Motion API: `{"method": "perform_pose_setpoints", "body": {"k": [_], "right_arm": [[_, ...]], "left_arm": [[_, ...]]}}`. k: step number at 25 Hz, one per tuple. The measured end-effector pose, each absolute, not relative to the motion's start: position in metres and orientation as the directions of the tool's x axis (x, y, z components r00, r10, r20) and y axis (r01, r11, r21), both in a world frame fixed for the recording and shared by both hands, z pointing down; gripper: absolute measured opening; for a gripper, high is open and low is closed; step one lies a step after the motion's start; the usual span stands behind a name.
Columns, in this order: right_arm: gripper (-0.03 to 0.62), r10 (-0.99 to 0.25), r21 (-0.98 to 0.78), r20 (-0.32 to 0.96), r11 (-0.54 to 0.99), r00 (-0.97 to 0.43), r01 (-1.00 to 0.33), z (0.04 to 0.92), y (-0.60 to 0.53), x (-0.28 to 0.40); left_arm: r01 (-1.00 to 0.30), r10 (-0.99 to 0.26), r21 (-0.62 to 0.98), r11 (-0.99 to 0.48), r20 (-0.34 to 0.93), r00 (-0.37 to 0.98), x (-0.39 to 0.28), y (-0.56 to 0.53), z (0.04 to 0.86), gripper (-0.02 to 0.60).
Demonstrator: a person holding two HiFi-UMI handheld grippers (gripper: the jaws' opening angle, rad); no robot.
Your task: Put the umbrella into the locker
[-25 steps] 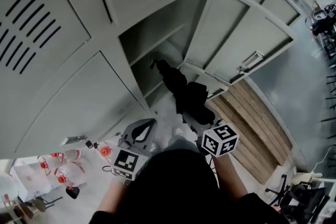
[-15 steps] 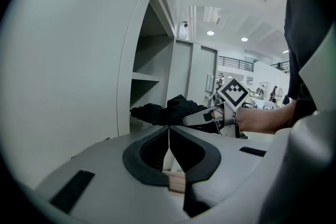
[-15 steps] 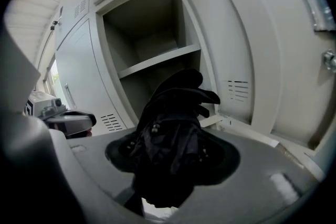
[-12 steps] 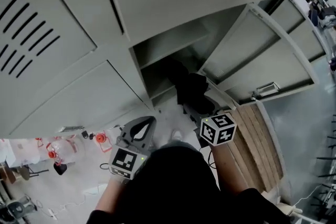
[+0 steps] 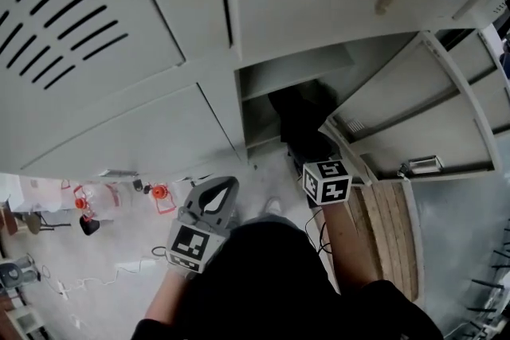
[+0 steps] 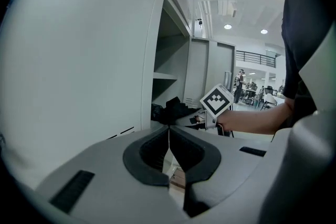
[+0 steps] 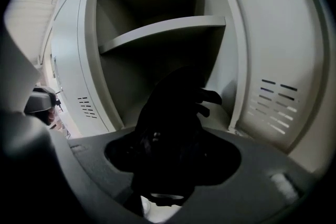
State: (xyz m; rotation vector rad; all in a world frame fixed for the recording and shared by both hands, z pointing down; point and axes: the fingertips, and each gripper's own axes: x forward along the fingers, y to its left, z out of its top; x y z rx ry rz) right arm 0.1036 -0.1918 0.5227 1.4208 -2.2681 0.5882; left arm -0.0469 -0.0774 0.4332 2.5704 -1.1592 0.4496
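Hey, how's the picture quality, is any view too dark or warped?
Right gripper view: heavy fisheye, dark corners, the umbrella a black shape without detail. Head view: sharp, the locker shaded inside. Left gripper view: fisheye too, bright ceiling lights behind.

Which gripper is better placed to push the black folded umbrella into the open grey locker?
Right. The right gripper holds the black folded umbrella at the mouth of the open grey metal locker, jaws just eased wider; the left gripper hangs back, shut and empty.
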Motion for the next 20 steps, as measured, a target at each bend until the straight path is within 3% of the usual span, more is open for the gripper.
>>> {"method": "perform_pose_setpoints", "body": {"k": [10,20], "right_arm": [[0.264,-0.737,0.002,0.557,0.461,-0.382,-0.887,0.539,-0.232,0.083],[0.275,-0.730,0.058,0.595,0.457,-0.337,-0.888,0.548,-0.268,0.071]], "left_arm": [[-0.805,-0.708,0.121,-0.581,0.413,0.573,-0.062,-0.072,0.436,0.011],[-0.777,-0.697,0.052,-0.628,0.408,0.590,-0.061,-0.073,0.445,0.010]]}}
